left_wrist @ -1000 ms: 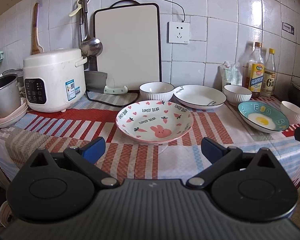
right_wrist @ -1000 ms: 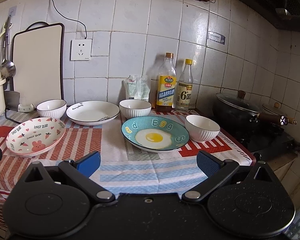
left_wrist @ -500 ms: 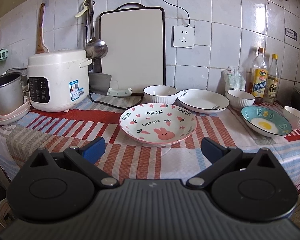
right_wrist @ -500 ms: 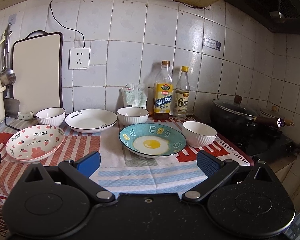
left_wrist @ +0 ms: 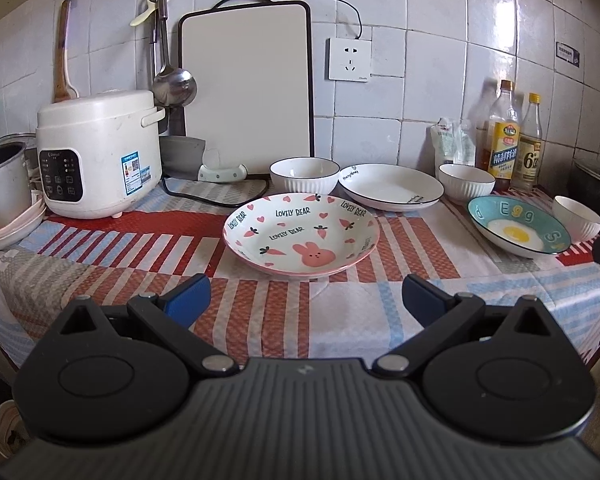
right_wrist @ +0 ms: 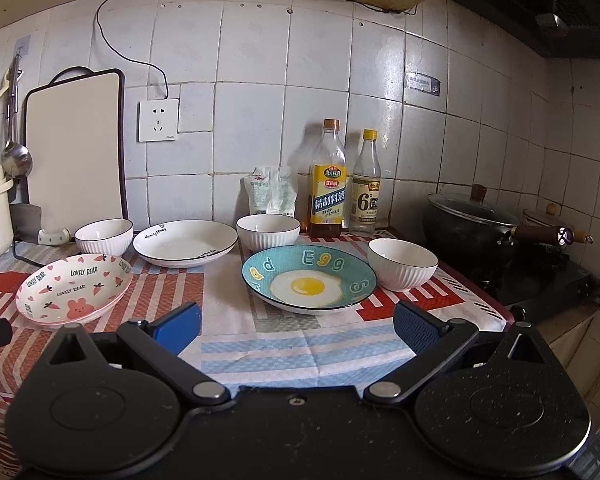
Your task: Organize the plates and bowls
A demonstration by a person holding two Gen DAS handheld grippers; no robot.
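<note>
Both claws gape wide and empty, the left gripper [left_wrist: 306,294] facing the bunny plate [left_wrist: 301,234] and the right gripper [right_wrist: 296,326] facing the egg plate [right_wrist: 309,278], likely lined up to collect 3 plates and 3 bowls spread singly across the cloth.

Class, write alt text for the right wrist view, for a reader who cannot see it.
An open right claw hovers over a striped cloth in front of a blue egg plate, holding nothing. Around it sit three white bowls, a white plate and a pink rabbit plate. Two bottles stand at the tiled wall; a black wok sits at right.
</note>
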